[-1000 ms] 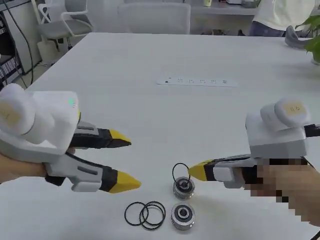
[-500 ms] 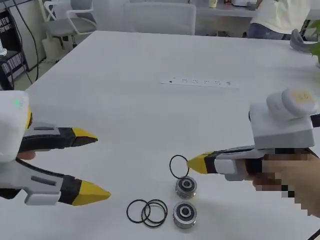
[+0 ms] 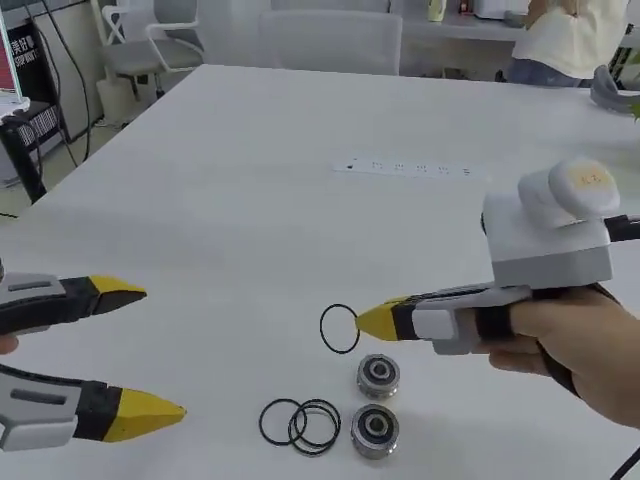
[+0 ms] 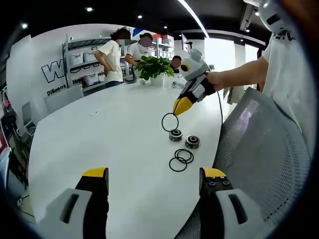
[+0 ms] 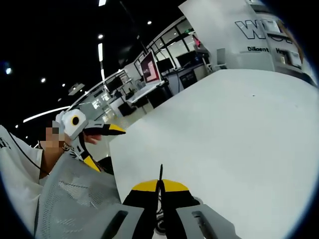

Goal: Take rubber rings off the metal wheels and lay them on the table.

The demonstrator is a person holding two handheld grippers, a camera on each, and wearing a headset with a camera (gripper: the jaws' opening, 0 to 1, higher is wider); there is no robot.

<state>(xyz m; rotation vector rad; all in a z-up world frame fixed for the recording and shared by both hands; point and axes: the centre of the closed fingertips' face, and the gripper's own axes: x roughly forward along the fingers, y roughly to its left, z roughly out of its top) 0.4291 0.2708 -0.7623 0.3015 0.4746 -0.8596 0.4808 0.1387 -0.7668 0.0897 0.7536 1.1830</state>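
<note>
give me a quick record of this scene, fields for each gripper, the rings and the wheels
right gripper: shut on held ring, raised off the table beside the far wheel
left gripper: open, holding nothing, off to the left
near wheel: on the table, just in front of the far wheel
loose rings: overlapping, flat on the table, left of the near wheel
power strip: farther back on the table

An office: long white table (image 3: 250, 180), office chairs (image 3: 330, 40), desks with monitors (image 5: 149, 67)
</note>
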